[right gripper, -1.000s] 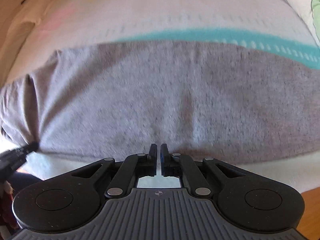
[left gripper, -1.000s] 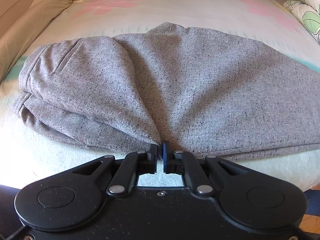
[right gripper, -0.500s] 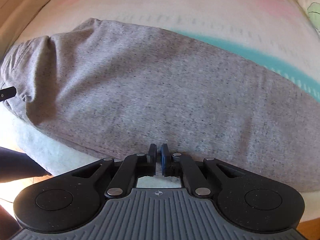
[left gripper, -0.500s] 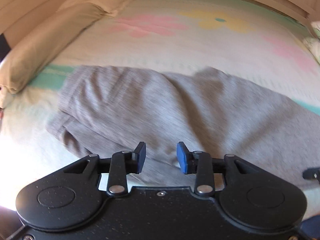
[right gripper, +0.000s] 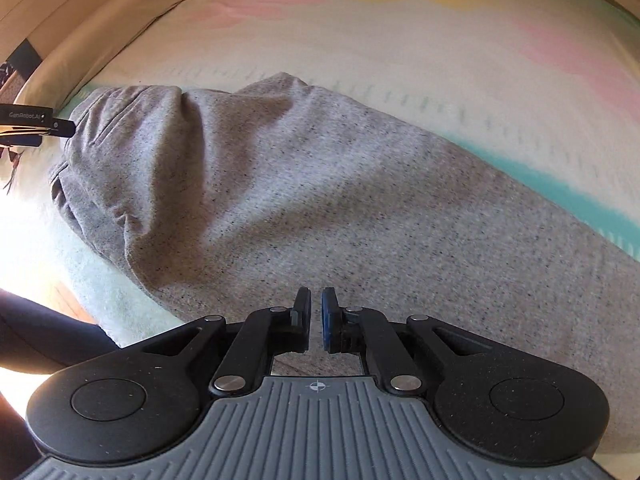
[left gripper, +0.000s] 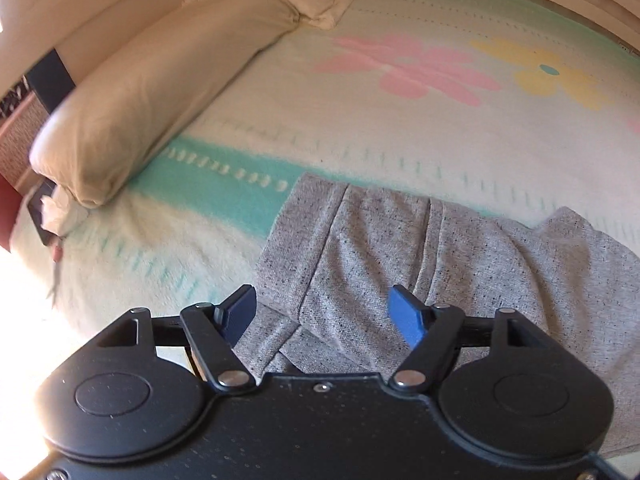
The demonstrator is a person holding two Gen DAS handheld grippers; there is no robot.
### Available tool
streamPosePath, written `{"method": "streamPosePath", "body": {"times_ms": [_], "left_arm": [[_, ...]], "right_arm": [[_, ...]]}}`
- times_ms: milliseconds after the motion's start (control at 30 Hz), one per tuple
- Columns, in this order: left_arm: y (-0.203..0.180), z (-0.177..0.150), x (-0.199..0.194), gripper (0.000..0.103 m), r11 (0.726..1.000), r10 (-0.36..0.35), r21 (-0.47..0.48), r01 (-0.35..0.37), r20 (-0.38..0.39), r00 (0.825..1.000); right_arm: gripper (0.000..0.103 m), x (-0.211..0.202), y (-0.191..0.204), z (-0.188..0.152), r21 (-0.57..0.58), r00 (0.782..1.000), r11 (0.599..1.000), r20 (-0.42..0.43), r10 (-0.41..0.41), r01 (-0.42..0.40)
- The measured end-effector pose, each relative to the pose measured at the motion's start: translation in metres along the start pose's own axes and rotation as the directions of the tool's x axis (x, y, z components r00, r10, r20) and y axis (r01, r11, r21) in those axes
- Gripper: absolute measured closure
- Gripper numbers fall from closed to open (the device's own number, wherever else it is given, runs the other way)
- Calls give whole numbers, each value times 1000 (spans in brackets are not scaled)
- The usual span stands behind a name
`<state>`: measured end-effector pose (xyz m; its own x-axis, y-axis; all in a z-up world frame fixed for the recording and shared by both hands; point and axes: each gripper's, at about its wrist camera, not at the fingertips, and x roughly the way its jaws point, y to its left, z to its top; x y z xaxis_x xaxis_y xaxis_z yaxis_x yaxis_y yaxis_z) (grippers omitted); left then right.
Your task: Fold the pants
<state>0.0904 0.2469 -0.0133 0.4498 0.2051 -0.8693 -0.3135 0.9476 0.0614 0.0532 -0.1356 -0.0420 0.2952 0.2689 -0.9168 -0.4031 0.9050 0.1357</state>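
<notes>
Left tool (left gripper: 324,312) newly opening above pants (left gripper: 460,264)

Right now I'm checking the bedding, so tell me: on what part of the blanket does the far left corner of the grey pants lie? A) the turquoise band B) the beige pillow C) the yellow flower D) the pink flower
A: in the left wrist view the far left corner of the grey pants lies over the turquoise band; flowers and pillow are farther away.

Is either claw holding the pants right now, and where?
No. The left claw is opening over the pants; the right claw is shut, empty.
</notes>
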Motion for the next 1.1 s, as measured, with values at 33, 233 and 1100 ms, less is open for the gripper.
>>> {"method": "streamPosePath", "body": {"times_ms": [33,233,1100], "left_arm": [[1,1,2,28,1000,-7,2,7,-5,1000],[15,16,12,28,1000,20,6,-20,8,1000],[31,29,21,98,989,-149,10,149,-25,989]], "right_arm": [[97,4,2,1,-9,1000,1000,1,9,-9],[97,3,18,2,-85,997,996,62,43,-38],[67,57,191,12,-592,962,805,236,136,31]]}}
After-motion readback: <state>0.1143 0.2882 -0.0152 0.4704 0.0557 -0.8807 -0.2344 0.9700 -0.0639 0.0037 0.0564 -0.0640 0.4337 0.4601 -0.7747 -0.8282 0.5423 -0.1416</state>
